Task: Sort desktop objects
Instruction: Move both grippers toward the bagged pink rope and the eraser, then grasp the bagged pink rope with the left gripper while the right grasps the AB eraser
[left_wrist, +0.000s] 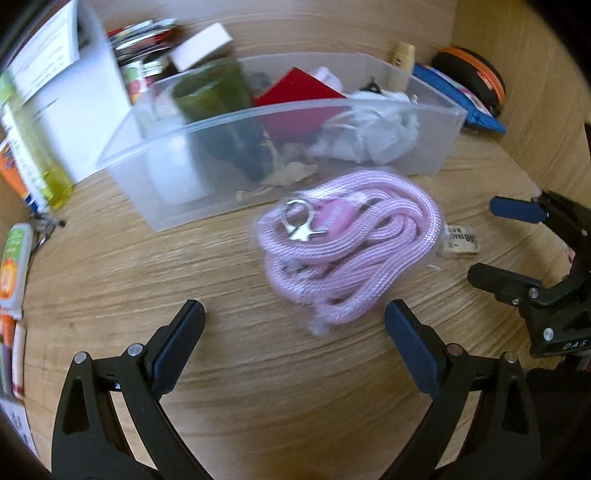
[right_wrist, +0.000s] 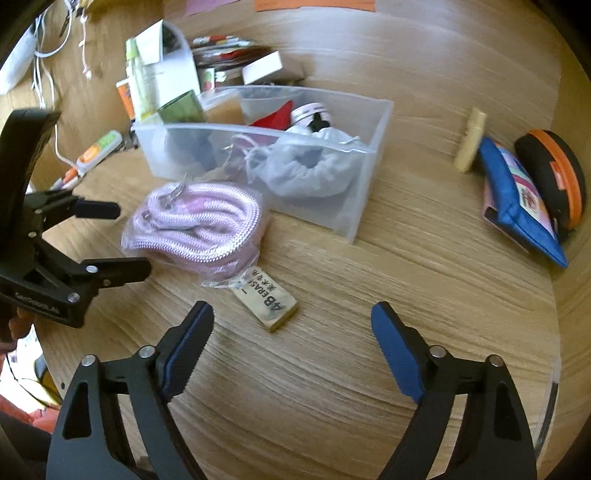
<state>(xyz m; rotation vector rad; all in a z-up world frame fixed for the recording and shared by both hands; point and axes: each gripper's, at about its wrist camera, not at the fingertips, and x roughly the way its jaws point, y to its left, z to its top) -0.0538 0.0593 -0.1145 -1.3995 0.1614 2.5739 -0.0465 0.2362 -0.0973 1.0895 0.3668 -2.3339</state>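
Rope: pink cord (left_wrist: 347, 254) coiled in a clear bag, lying on the surface (left_wrist: 184, 266) just near of the bin; probably next to be sorted.
Left claw: left claw (left_wrist: 295, 332) released, nothing between its jaws; it hangs just near of the rope, with the jaws wide enough to straddle the bundle.
Right claw: right claw (right_wrist: 291, 332) released and empty, aimed at the eraser; judged ready for a separate pick.
Eraser: eraser (right_wrist: 269, 301) flat on the surface, touching the rope bag's near-right corner, so lifting one may drag the other.
Bin: clear bin (left_wrist: 177, 218) just far of the rope, already holding a green box (left_wrist: 210, 92), a red item (left_wrist: 299, 96) and a white bundle (left_wrist: 373, 136); likely the sorting target.
Hand pose: both claws tilt steeply down toward the surface, side by side, left one left of the rope in the right wrist view; hands mostly out of view.
Far right: blue pouch (right_wrist: 517, 199) and orange-rimmed case (right_wrist: 554, 177) lie well apart from the bin, unsorted.
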